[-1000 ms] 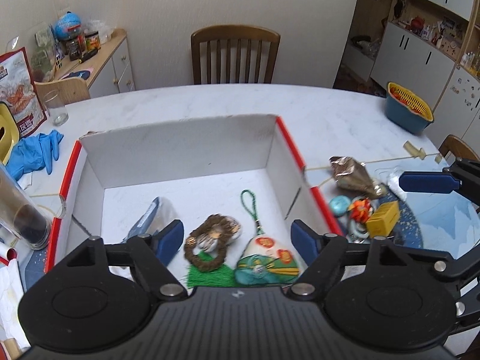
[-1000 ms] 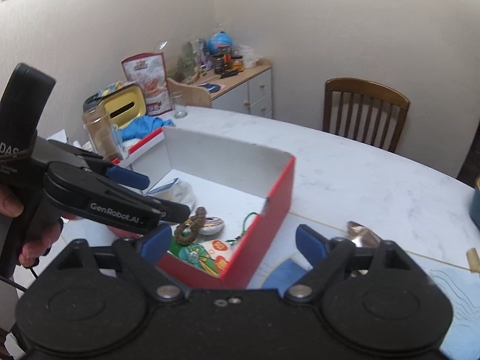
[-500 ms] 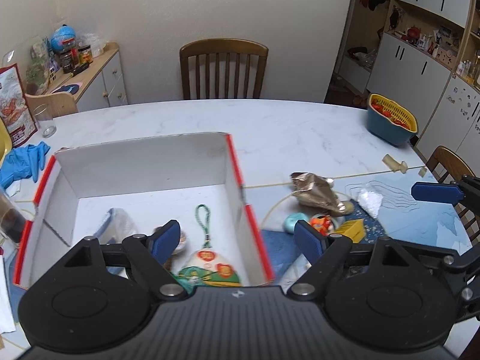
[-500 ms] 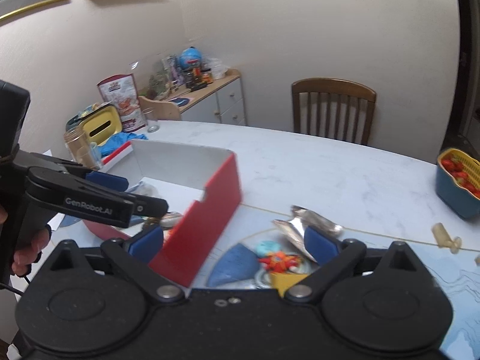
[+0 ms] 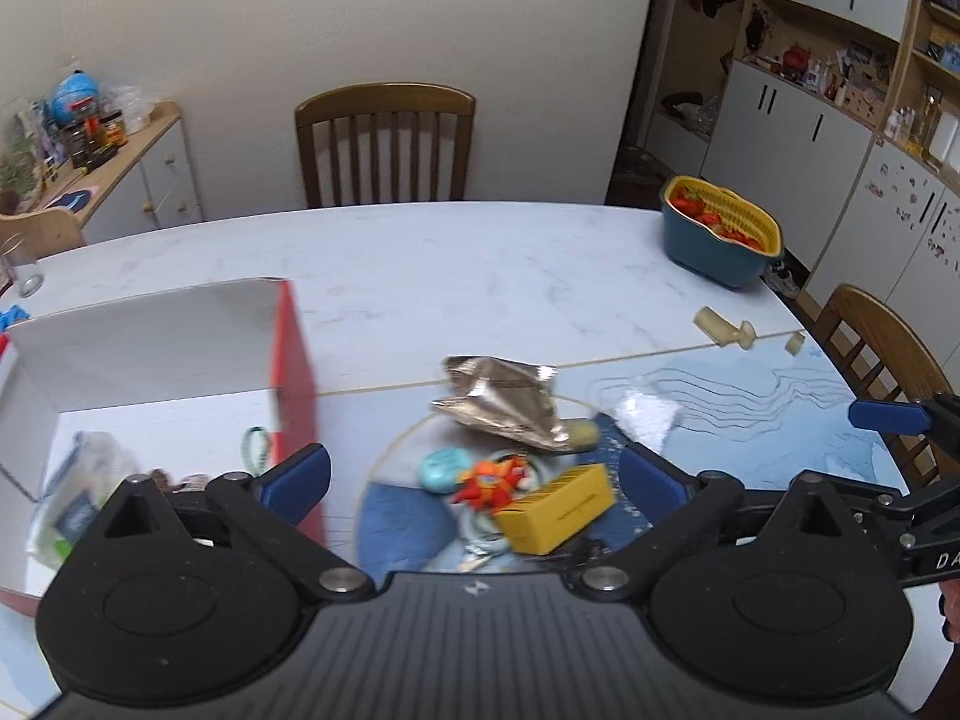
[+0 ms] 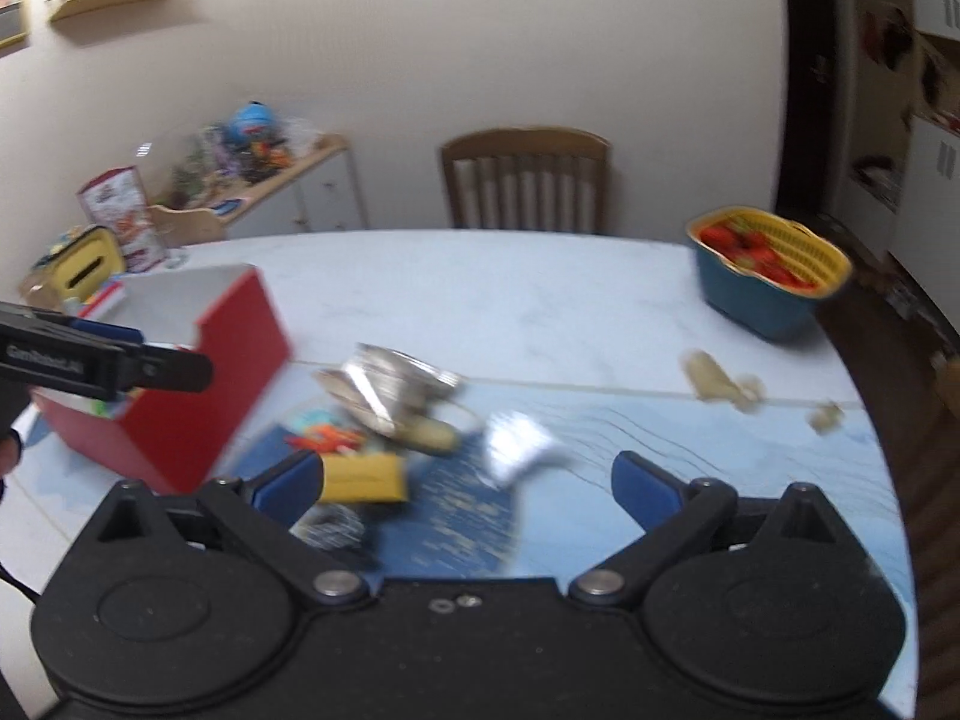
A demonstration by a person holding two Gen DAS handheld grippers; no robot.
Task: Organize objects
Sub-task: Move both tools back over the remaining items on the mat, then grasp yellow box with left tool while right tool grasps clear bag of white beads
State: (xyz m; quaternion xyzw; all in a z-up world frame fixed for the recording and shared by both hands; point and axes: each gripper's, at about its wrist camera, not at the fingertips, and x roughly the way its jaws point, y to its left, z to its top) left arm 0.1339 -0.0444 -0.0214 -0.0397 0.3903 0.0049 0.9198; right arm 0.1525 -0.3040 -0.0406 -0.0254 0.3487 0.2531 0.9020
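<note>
A red box with a white inside [image 5: 294, 354] stands on the left of the table and holds a plastic bag [image 5: 78, 480] and a green-corded charm [image 5: 257, 441]. To its right lies a loose pile: a crumpled foil bag [image 5: 498, 399], a yellow block [image 5: 555, 507], an orange toy figure [image 5: 489, 480] and a teal round piece [image 5: 441, 467]. My left gripper [image 5: 474, 480] is open and empty above this pile. My right gripper [image 6: 468, 483] is open and empty, over the blue mat near the yellow block [image 6: 363, 477] and a white packet [image 6: 516, 444].
A blue basket with a yellow liner [image 5: 720, 234] holding red items stands far right. Beige small pieces [image 5: 723, 327] lie near the right edge. A wooden chair [image 5: 384, 144] is behind the table, another [image 5: 882, 348] at the right. A cluttered sideboard [image 5: 90, 144] stands far left.
Both grippers have swung right, from over the red box to over the loose pile and blue mat. Both stay open and empty.
</note>
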